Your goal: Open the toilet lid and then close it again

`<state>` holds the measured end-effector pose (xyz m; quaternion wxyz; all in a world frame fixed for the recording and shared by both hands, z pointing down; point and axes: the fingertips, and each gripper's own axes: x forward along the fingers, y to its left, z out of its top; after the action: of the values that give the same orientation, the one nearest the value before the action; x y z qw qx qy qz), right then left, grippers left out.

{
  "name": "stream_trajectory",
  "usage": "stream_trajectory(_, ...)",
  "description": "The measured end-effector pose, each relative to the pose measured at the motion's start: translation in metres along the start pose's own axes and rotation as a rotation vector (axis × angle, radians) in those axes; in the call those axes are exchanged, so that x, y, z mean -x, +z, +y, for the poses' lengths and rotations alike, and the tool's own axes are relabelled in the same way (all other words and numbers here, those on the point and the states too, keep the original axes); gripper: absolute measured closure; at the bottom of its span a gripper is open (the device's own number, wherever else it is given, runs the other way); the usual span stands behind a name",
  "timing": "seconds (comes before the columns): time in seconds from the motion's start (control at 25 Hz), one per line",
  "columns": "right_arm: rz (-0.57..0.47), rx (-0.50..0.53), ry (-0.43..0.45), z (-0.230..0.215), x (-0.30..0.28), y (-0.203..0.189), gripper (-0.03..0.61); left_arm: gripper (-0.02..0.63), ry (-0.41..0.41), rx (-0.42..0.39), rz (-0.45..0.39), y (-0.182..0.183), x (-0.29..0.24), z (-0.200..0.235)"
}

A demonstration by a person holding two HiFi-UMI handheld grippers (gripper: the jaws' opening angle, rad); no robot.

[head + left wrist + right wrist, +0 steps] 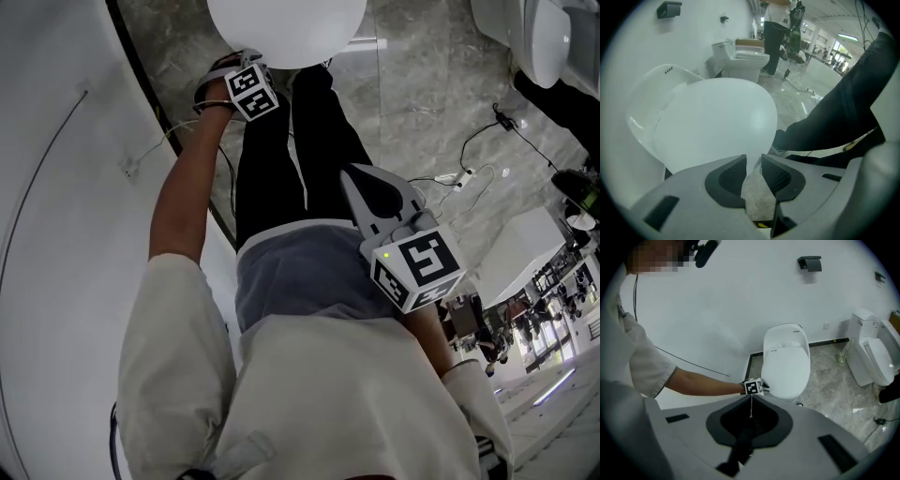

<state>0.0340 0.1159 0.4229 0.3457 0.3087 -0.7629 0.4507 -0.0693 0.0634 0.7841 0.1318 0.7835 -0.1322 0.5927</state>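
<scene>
we hold our left hand-held gripper (753,157) just at the front edge of the toilet lid (717,117). its jaws are spread a little, and only the marble floor (794,101) shows through the gap. the lid lies down over the toilet (784,336), which stands against the white wall (717,301). our right hand-held gripper (751,399) hangs over our leg (281,159), well apart from the toilet, with its jaws pressed together on nothing.

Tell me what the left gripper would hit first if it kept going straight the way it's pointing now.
Most likely the closed toilet lid, near its front edge: the left gripper aims steeply down at it, jaws apart. Depth is unclear; floor shows between the jaws.
</scene>
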Motion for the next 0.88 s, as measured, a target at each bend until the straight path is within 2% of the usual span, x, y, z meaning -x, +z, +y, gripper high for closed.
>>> stream_trajectory(0.2,0.013,-0.003,-0.001,-0.006,0.002,-0.003,0.568,0.526,0.033,0.053,0.041,-0.001,-0.015,0.0)
stream_trajectory(0.36,0.026,-0.004,-0.002,-0.009,-0.001,-0.009,0.568,0.552,0.039,0.128,0.049,-0.005,-0.025,0.006)
stream_trajectory(0.72,0.005,0.015,-0.009,-0.014,0.006,-0.007,0.568,0.564,-0.008,0.226,0.149,-0.016,-0.045,0.007)
stream_trajectory(0.88,0.024,0.016,-0.006,-0.023,0.011,-0.012,0.568,0.592,-0.017,0.316,0.133,-0.013,-0.044,0.012)
